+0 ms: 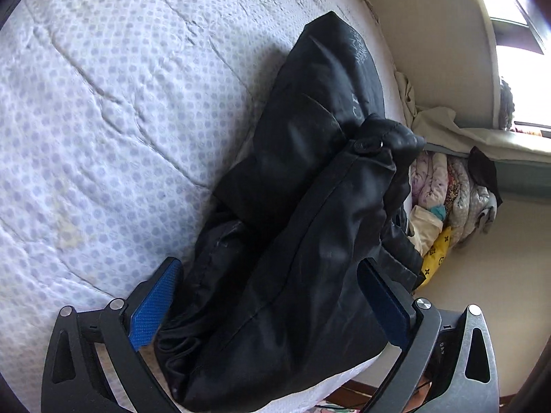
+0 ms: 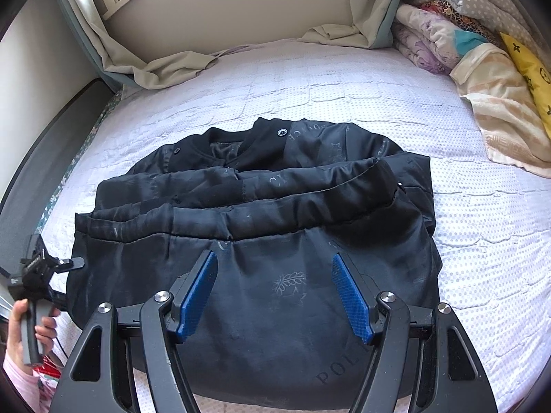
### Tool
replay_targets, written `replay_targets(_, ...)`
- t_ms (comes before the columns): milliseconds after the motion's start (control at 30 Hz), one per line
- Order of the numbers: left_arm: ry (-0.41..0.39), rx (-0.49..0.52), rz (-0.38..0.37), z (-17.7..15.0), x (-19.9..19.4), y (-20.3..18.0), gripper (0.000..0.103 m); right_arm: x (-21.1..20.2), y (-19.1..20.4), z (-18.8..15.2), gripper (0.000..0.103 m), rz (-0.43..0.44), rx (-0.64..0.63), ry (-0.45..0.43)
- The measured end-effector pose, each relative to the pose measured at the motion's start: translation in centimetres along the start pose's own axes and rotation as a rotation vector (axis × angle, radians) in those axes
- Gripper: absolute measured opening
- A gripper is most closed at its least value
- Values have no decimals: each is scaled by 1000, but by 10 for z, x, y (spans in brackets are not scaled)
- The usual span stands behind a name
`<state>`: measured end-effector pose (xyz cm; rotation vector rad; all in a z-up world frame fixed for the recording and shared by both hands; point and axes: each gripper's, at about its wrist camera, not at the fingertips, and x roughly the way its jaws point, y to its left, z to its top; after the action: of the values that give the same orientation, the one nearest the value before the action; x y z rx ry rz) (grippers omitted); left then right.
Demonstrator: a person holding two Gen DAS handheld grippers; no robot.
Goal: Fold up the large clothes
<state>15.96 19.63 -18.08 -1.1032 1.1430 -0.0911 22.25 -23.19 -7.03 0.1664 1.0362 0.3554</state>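
Two grippers, both spread wide and holding nothing. Black jacket [image 2: 255,241] lying folded on the bed [image 2: 482,241], bottom hem doubled up over the body into a thick band, collar with dark snap buttons at 12 o'clock in the right wrist view, fabric smooth, slightly shiny and creased. Right gripper [image 2: 275,296] poised over the near part of the jacket, blue pads apart on either side of a faint leaf-sprig emblem. Pale lettering across the cloth: "POL" legible at 5 o'clock near the edge closest to the camera, more letters near the collar too small and warped to read surely. Left gripper [image 1: 272,292] straddling the side edge of the jacket, blue pads at 7 and 5 o'clock, cloth between them but untouched by either pad as far as can be told; seen from the right wrist at 9 o'clock [image 2: 51,268], gripped by a hand [image 2: 27,330] in a pink sleeve. White quilted cover with small blue dots beneath the jacket. Beige curtain [image 2: 165,69] bunched at 11 o'clock on the far edge of the bed. Stack of folded quilts [image 2: 444,31] and a yellow patterned cushion [image 2: 530,69] at 2 o'clock, well apart from the jacket.
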Motion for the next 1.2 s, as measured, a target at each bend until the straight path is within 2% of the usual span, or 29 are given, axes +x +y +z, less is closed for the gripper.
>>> replay_targets(300, -96, 90, -2, -17, 11, -14, 101, -1, -3, -1, 68, 35, 20, 15)
replay_targets(333, -102, 94, -9, -18, 12, -15, 99, -1, -2, -1, 68, 39, 20, 16)
replay_targets(400, -106, 98, -18, -20, 15, -16, 87, -1, -1, -1, 68, 43, 19, 16)
replay_targets(467, -92, 87, -52, -20, 19, -14, 69, 0, 1, -1, 68, 48, 18, 18)
replay_targets(500, -80, 76, -74, -20, 22, -12, 64, 1, 3, -1, 68, 51, 17, 20)
replay_targets(567, -64, 61, -103, -19, 27, -12, 49, 3, 7, -2, 68, 56, 11, 28)
replay_targets(667, -64, 46, -146, -17, 25, -12, 34, 7, 18, -3, 67, 62, -21, 38)
replay_targets(733, -71, 59, -154, -16, 19, -13, 31, 7, 26, -4, 60, 63, -48, 29)
replay_targets(800, -81, 68, -161, -17, 14, -16, 29, 7, 34, -5, 45, 59, -79, 14)
replay_targets(900, -91, 69, -182, -17, 9, -18, 26, 10, 48, -8, 32, 41, -143, -5)
replay_targets(1000, -96, 73, -199, -16, 4, -19, 25, 21, 56, -11, 28, 26, -186, 1)
replay_targets(1200, -122, 122, -220, -19, -13, -28, 23, 63, 54, -13, 28, 20, -179, 79)
